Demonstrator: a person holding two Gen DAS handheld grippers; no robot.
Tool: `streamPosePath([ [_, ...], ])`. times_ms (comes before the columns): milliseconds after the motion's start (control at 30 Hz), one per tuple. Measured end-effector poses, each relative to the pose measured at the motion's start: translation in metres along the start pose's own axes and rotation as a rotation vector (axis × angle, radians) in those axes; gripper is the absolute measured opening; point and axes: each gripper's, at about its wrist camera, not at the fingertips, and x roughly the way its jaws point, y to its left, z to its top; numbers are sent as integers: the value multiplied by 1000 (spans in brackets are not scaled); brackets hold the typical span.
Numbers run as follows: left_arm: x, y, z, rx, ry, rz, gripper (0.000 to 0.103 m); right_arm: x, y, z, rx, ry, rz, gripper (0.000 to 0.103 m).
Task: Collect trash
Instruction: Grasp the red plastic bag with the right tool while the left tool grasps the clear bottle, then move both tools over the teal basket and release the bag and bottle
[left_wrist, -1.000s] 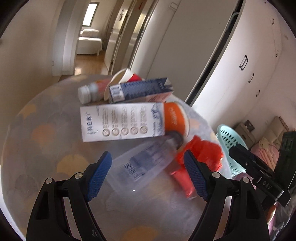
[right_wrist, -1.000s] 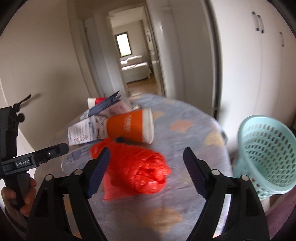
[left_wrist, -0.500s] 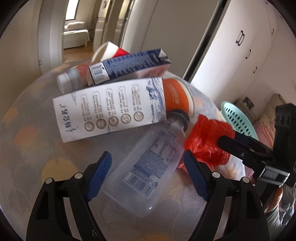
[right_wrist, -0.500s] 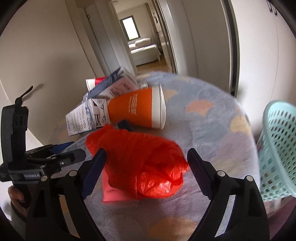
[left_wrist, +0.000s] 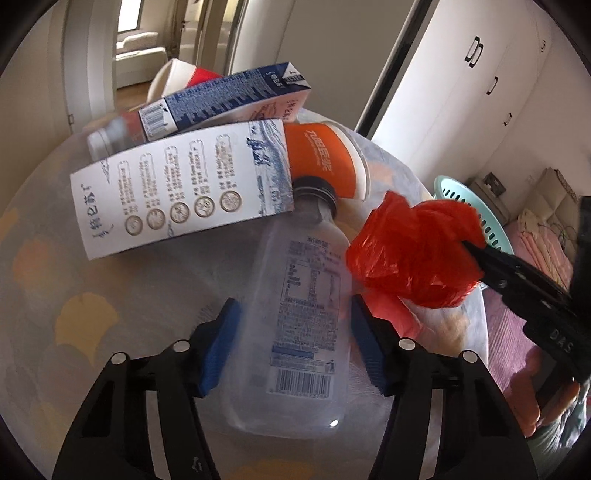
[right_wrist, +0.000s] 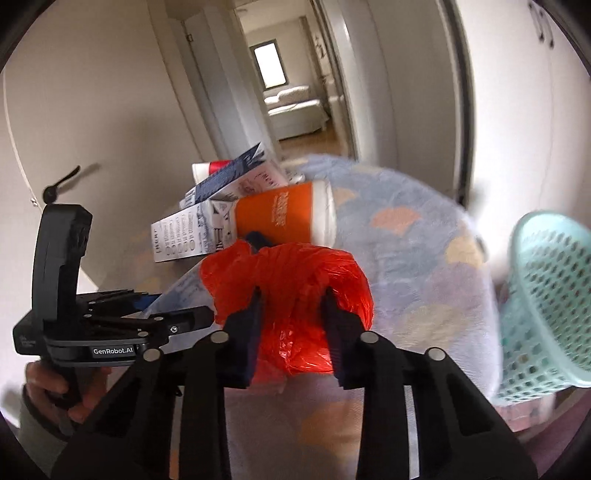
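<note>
A clear plastic bottle (left_wrist: 303, 314) with a black cap lies on the round table (left_wrist: 92, 295). My left gripper (left_wrist: 295, 339) has its blue pads on both sides of the bottle's body, closed against it. My right gripper (right_wrist: 291, 325) is shut on a crumpled red plastic bag (right_wrist: 288, 291) and holds it just above the table; the bag also shows in the left wrist view (left_wrist: 417, 251). A white carton (left_wrist: 184, 188), an orange paper cup (left_wrist: 325, 162), a blue carton (left_wrist: 225, 99) and a red-and-white cup (left_wrist: 177, 77) lie piled behind the bottle.
A mint green perforated basket (right_wrist: 546, 302) stands beside the table on the right; it also shows in the left wrist view (left_wrist: 476, 210). White wardrobe doors (left_wrist: 480, 92) are behind. A hallway leads to a room with a sofa (right_wrist: 291, 107).
My left gripper moved forward and closed around the bottle. My right gripper closed on the red bag and lifted it off the table.
</note>
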Motion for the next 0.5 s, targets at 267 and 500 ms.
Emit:
streamPosePath([
  [267, -13, -24, -11, 15, -60, 8, 56, -21, -18, 0, 24, -51, -169, 27],
  [500, -28, -48, -1, 62, -105, -51, 54, -34, -41, 4, 70, -74, -199, 26],
])
